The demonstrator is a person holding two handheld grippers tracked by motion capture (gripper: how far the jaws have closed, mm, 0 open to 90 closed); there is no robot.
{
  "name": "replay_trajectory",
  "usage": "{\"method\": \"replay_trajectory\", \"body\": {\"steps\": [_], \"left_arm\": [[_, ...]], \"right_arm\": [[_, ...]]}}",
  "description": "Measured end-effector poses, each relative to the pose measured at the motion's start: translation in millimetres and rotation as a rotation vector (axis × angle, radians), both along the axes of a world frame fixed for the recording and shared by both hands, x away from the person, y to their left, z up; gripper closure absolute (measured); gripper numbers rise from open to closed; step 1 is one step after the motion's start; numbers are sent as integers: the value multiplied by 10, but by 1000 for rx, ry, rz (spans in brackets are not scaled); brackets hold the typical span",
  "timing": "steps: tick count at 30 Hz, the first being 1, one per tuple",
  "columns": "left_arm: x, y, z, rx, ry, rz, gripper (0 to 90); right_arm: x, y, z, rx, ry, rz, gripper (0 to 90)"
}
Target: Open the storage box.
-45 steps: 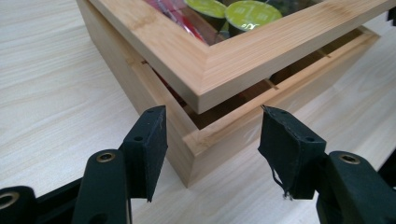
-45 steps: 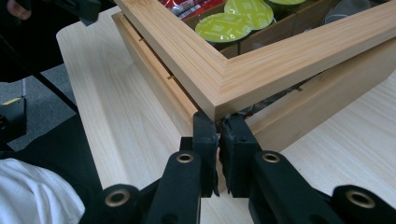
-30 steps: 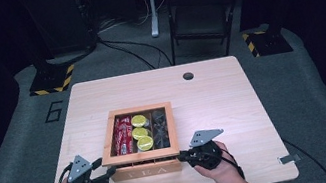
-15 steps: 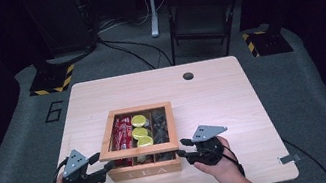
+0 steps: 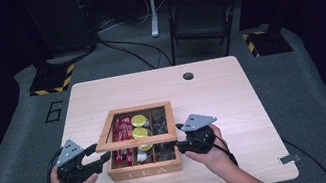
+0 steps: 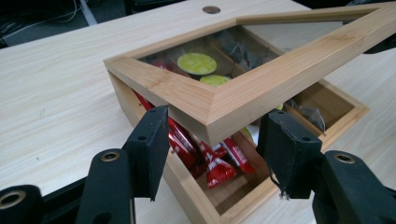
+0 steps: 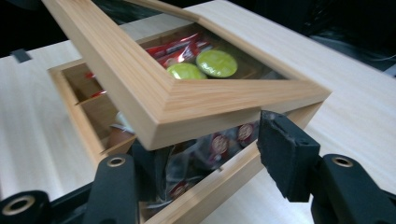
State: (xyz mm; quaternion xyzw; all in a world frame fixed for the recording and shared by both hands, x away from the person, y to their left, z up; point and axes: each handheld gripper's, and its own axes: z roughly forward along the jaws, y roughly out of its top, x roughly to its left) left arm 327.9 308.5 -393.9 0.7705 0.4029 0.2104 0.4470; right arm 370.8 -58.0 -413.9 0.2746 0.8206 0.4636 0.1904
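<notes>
Each black hand-held gripper [image 5: 96, 160] has 2 square-padded jaws, brass-ringed screw holes, a grey triangular plate and a black cable.

Table [image 5: 231, 89] brightly lit from above, surroundings near black at frame edges. High view soft, low detail. Gripper views sharper at centre; near jaws at bottom slightly blurred, faint shadows under them.

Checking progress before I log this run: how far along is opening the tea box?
Done: the glass-paned wooden lid is lifted off the front of the wooden tea box. In hand: the left claw and right claw sit under its front corners, jaws unclamped. Left: swinging it fully open.
</notes>
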Motion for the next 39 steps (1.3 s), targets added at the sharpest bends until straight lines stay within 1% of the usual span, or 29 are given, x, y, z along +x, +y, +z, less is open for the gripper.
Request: {"method": "replay_trajectory", "body": {"steps": [1,2,4,6,7,8,10,11,12,13,15,16,17,19,22,23,24,25,29,31,32,34,36,39], "left_arm": [[11,3,20,-7,0,1,435],[22,7,39,-13,2,1,435],[40,6,70,-29,1,10,435],[59,12,99,-30,-5,6,435],[64,7,104,-40,-10,14,436],[72,13,115,-39,-7,9,435],[84,14,130,-52,-7,15,435],[89,13,136,-58,-13,20,436],[97,16,151,-55,-12,17,437],[102,11,163,-59,-11,21,437],[125,7,193,-49,-7,20,437],[130,1,200,-50,-10,24,437],[140,-1,210,-47,-11,24,437],[154,-9,225,-54,-15,33,437],[177,-5,254,-59,-14,34,438],[190,-6,265,-63,-20,35,438],[197,-3,279,-61,-15,32,438],[202,-5,289,-61,-15,33,438],[222,-11,313,-61,-25,39,439],[228,-14,318,-66,-28,43,439],[232,-15,320,-67,-32,45,439],[241,-19,329,-65,-37,46,439],[246,-24,334,-65,-43,50,438],[257,-27,335,-73,-53,57,439]], "right_arm": [[15,1,9,-3,-3,-6,452],[34,6,13,7,-10,-16,452],[66,1,29,19,-12,-18,456],[93,1,47,39,-15,-28,461],[102,-10,60,40,-15,-23,464],[113,-10,73,51,-18,-24,469],[140,-13,105,57,-20,-15,471],[152,-5,120,66,-20,-22,470],[166,-9,133,58,-25,-16,470],[178,-4,143,56,-21,-17,470],[219,3,143,61,-26,-23,474],[246,1,140,62,-9,-30,477],[273,1,136,65,-10,-30,479],[321,2,131,76,4,-38,482],[384,8,136,72,3,-40,490],[399,8,135,71,2,-40,496],[434,7,131,69,-1,-40,499],[452,12,125,80,8,-54,500],[534,3,114,80,19,-55,523],[546,0,119,81,23,-55,531],[554,-6,124,78,20,-46,533],[552,-2,132,79,12,-53,539],[565,-11,134,79,4,-46,542],[600,-35,132,101,10,-29,541]]}}
